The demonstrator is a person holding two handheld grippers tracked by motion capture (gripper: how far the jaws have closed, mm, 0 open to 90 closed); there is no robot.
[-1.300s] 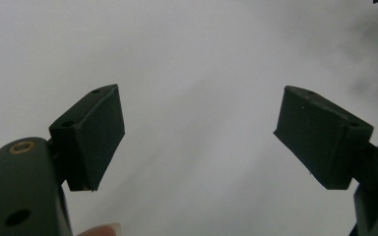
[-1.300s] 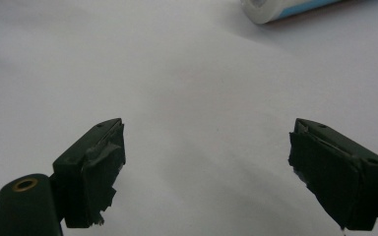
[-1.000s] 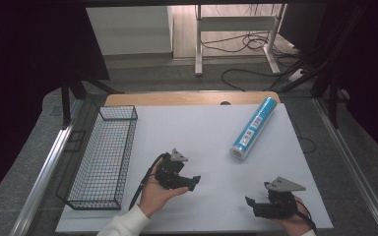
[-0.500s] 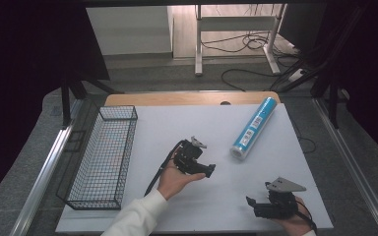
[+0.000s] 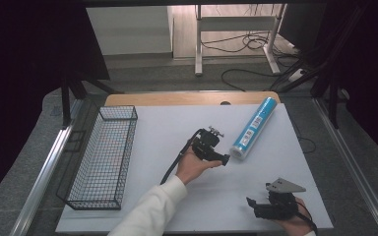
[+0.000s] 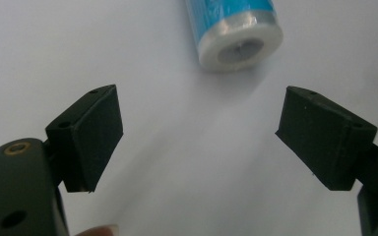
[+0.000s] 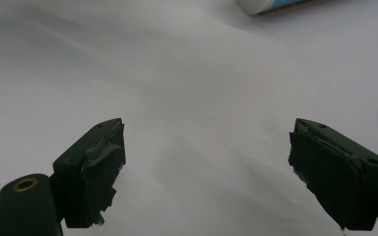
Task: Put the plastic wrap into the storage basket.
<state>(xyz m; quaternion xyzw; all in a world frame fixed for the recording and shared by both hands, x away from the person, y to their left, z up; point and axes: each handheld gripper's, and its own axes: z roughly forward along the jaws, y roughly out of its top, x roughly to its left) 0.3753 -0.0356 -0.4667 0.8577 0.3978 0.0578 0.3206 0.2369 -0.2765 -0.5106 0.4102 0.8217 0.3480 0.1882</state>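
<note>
I have moved my left gripper point(image 5: 225, 161) from the near middle of the table point(image 5: 167, 132) up toward the blue roll point(image 5: 252, 129), and it now sits just beside the roll's near end, not yet touching it. In the left gripper view the jaws stand wide apart, with the roll's white end cap point(image 6: 239, 48) straight ahead and a little beyond them. I judge this to be the approach to a grasp: the gap looks wide enough to take the roll, but I need to push farther forward before closing.

The roll lies on its side, slanted, running from near the far right corner of the table back toward the middle, wrapped in clear film over a blue label.

My right gripper point(image 5: 251, 203) has not shifted; it rests by the near right edge of the table, jaws spread open on nothing, with bare white surface between them and the roll's end at the top of its view point(image 7: 270, 5).

The wire basket point(image 5: 103, 157) stands along the left edge of the table, well apart from the roll, and it is empty. I take it as the likely destination.
</note>
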